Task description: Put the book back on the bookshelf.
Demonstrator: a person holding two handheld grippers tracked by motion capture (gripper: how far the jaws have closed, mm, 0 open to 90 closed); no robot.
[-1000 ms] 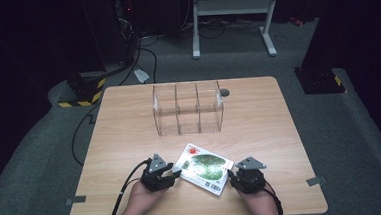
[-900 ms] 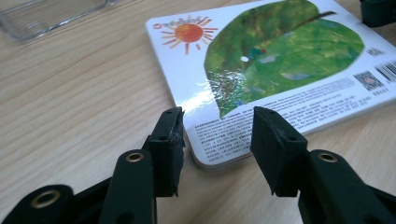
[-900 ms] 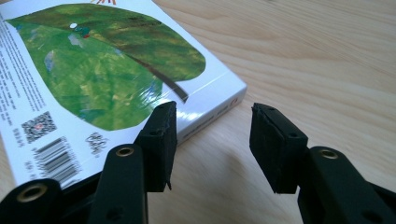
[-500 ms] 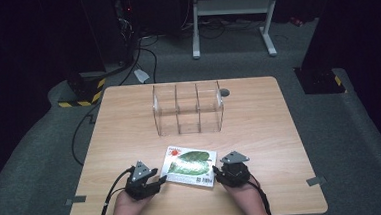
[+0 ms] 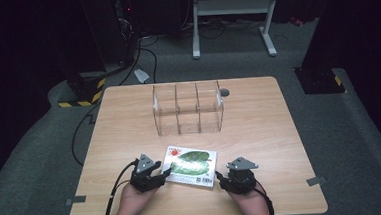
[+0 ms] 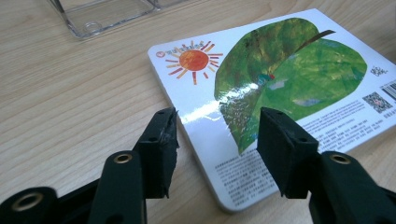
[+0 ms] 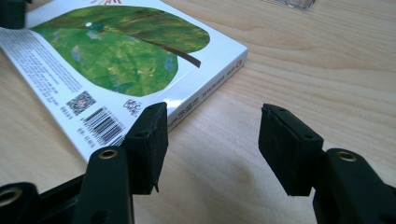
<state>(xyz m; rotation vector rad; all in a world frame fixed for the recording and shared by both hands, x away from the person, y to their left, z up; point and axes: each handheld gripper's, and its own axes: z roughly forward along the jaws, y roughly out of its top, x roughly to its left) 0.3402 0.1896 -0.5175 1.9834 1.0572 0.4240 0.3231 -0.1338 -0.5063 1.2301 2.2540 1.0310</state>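
A picture book (image 5: 191, 165) with a green leaf and a red sun on its cover lies flat on the wooden table (image 5: 260, 133), near the front edge. My left gripper (image 5: 163, 175) is at the book's left end. In the left gripper view its jaws straddle the book's (image 6: 280, 79) near edge, open and not pressing; they have just been opening. My right gripper (image 5: 222, 177) is at the book's right end. Its jaws have also just been opening, and in the right gripper view they (image 7: 215, 144) stand open over bare wood, with the book's (image 7: 116, 56) barcode corner beside one jaw.
A clear plastic box (image 5: 188, 107) with three compartments stands at the middle back of the table, with a small grey round piece (image 5: 224, 92) beside its far right corner. Cables trail off the table's front left. A metal stand's legs (image 5: 233, 14) stand on the floor beyond.
The book has shifted a little to the left and turned squarer to the table edge, where it lies flat. Both grippers moved slightly left with it, and their jaws have spread.
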